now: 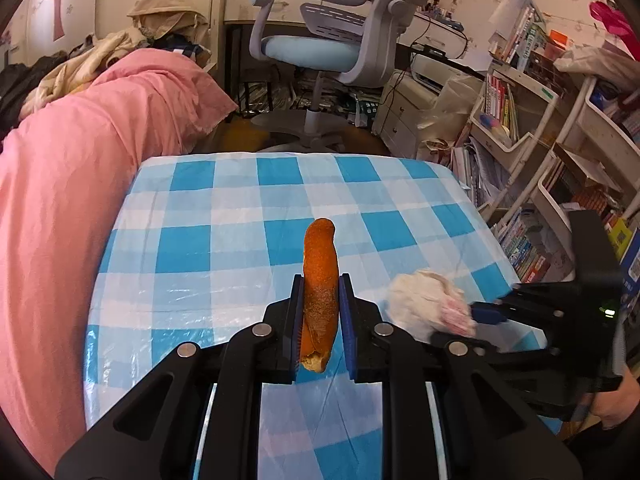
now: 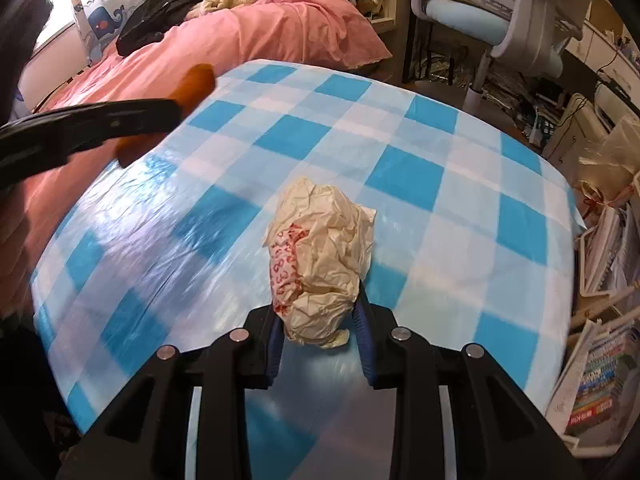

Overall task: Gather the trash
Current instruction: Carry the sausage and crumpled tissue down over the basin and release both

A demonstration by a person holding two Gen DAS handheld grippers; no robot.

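Note:
An orange-brown piece of bread crust [image 1: 320,256] stands up between the blue pads of my left gripper [image 1: 320,280], which is shut on it above the blue-and-white checked tablecloth [image 1: 224,208]. My right gripper [image 2: 320,312] is shut on a crumpled cream paper wrapper [image 2: 324,252] with red print, held just over the cloth. In the left wrist view that wrapper [image 1: 424,304] and the right gripper [image 1: 480,314] sit to the right of the bread. The right wrist view shows the left gripper [image 2: 176,106] with the bread [image 2: 198,80] at the upper left, blurred.
A bed with a pink duvet [image 1: 80,160] runs along the table's left side. A grey-and-blue desk chair [image 1: 316,48] stands beyond the far edge. White shelves packed with books [image 1: 532,128] crowd the right side. A hand [image 1: 616,404] holds the right gripper.

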